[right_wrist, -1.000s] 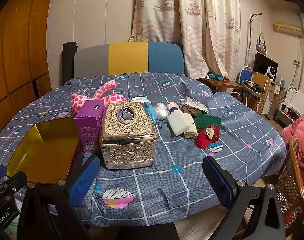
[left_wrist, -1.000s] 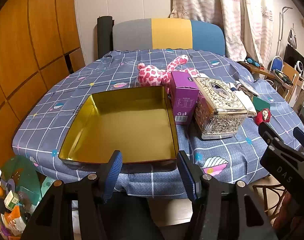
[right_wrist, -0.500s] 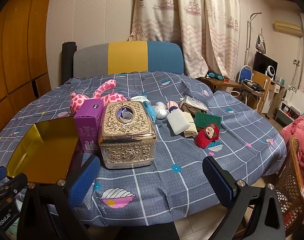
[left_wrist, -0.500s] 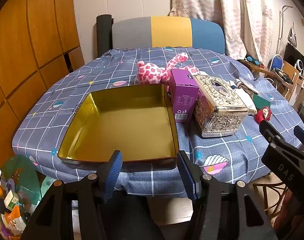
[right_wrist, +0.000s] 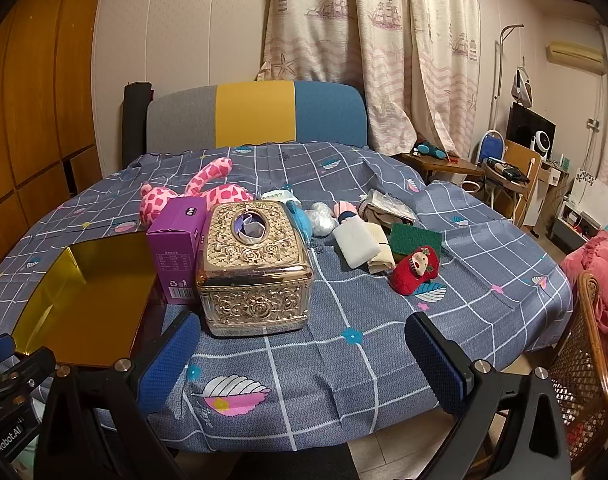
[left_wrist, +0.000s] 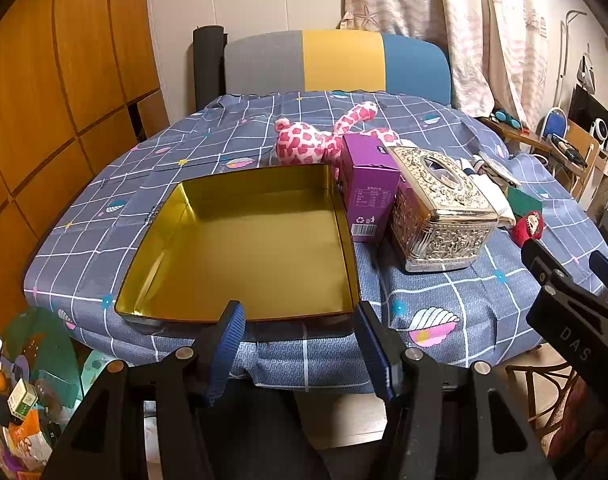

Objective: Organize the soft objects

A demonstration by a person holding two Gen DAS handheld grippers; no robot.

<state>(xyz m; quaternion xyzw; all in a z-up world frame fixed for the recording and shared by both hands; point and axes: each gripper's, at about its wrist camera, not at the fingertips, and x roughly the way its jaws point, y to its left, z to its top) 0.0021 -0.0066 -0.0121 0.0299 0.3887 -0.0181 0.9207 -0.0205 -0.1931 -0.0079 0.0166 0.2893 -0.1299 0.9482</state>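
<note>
An empty gold tin tray (left_wrist: 176, 216) lies on the table's front left; it also shows in the right wrist view (right_wrist: 52, 280). A pink spotted plush bunny (left_wrist: 312, 140) lies behind it, also in the right wrist view (right_wrist: 208, 188). A red plush ornament (right_wrist: 416, 270), a white sponge (right_wrist: 354, 242), a green scouring pad (right_wrist: 416, 236) and other small soft items lie right of centre. My left gripper (left_wrist: 300, 344) is open and empty at the tray's near edge. My right gripper (right_wrist: 304, 364) is open and empty, in front of the gold tissue box (right_wrist: 252, 272).
A purple carton (left_wrist: 368, 188) stands between the tray and the tissue box (left_wrist: 440, 208). A striped chair back (right_wrist: 256, 116) rises behind the table. A wicker chair (right_wrist: 584, 380) stands at the right. Clutter lies on the floor at the left (left_wrist: 20, 392).
Both grippers have crept slightly closer to the table. No object has moved.
</note>
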